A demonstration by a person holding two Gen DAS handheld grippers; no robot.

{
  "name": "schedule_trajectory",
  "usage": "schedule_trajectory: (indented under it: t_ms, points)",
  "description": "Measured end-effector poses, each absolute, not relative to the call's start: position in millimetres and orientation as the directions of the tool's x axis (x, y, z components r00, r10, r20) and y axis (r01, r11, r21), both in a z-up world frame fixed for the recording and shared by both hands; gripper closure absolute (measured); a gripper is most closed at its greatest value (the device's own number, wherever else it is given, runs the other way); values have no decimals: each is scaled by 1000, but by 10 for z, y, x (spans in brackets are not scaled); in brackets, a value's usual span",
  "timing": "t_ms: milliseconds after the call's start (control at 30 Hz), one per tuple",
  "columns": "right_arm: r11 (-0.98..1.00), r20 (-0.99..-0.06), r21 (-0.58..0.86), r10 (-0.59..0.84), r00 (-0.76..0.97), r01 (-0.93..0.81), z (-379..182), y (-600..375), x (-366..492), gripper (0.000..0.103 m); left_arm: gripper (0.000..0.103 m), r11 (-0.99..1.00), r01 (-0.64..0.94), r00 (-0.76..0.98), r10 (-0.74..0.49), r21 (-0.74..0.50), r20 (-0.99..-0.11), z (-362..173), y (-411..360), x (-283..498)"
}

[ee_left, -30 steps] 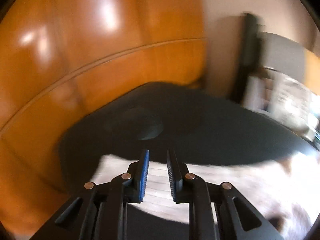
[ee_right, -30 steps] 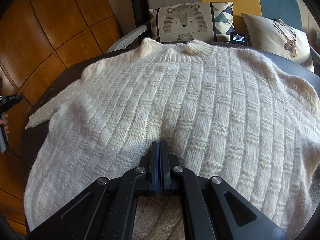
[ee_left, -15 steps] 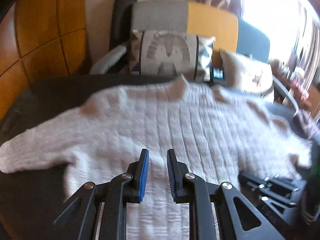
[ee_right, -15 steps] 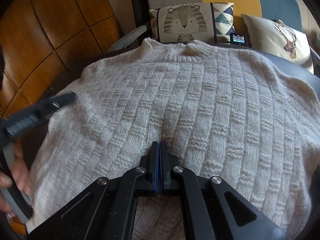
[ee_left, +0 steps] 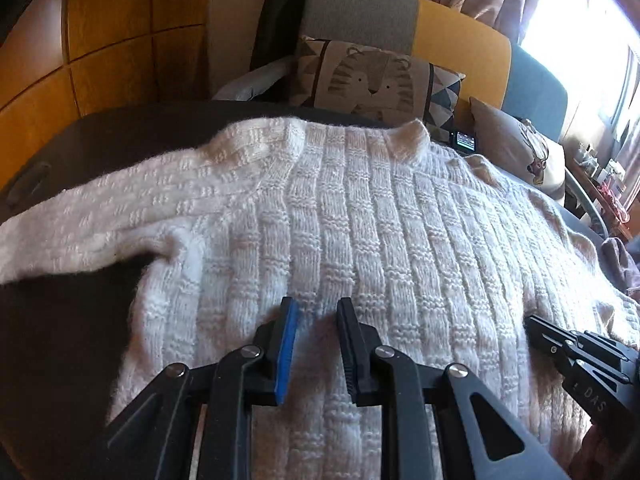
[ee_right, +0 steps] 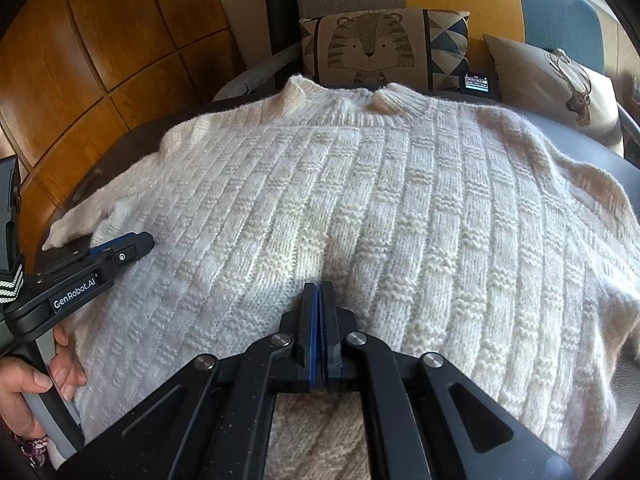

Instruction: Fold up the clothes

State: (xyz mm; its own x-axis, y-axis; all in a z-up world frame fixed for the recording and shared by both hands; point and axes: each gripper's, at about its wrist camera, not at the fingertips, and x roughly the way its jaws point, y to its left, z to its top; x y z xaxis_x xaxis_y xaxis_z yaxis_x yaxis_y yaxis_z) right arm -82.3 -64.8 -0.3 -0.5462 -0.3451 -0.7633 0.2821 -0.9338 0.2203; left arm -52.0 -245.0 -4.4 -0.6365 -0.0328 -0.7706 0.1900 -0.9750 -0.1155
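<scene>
1. The cream knitted sweater [ee_right: 360,208] lies spread flat on the dark tabletop [ee_left: 60,320]. In the right wrist view its collar sits at the upper centre of the frame, beside the tiger cushion [ee_right: 372,46], and its hem runs toward the bottom edge, so the long axis goes bottom to top of the picture.
2. One sleeve [ee_left: 100,216] stretches out to the left edge of the left wrist view, lying across the dark tabletop apart from the body of the garment below the armpit.
3. The left tool [ee_left: 314,344] is the one nearer that sleeve. The sleeve lies up and to the left of its tips, while the tips themselves hover over the sweater's lower left panel.
4. The left tool's jaws are slightly spread and opening. Knit shows in the gap behind them, but nothing is pinched.
5. The right tool [ee_right: 319,332] is pressed together at the bottom centre of its view, low over the sweater's middle near the hem. Whether any knit is caught between its pads cannot be told.
6. Judgement: folding the left sleeve inward looks like the likely next step, and it falls to the left tool.
</scene>
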Motion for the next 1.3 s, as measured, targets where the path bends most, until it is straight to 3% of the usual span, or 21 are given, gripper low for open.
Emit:
schedule_trajectory:
  t_ms: [500, 700, 833, 933, 1100, 1300]
  points:
    - [-930, -761, 237, -357, -542, 281, -8, -632, -829, 103, 82, -971, 187, -643, -7, -149, -766, -46, -2497, -496]
    - [-943, -772, 175, -310, -555, 284, 9, -711, -811, 103, 82, -964, 185, -648, 25, -189, -761, -50, -2561, -461]
    - [-949, -780, 131, -278, -560, 288, 22, -765, -807, 103, 82, -976, 171, -636, -4, -136, -771, -25, -2494, -383]
    - [-941, -779, 182, -315, -542, 285, 30, -676, -839, 103, 81, -989, 134, -628, -39, -59, -777, -9, -2423, -273]
    - [-942, -759, 234, -332, -561, 240, 159, -501, -682, 100, 81, -985, 138, -637, -9, -102, -771, 13, -2525, -19]
    - [-980, -758, 20, -143, -637, 197, 300, -485, -231, 96, 81, -988, 138, -646, -37, -69, -762, 38, -2470, 139]
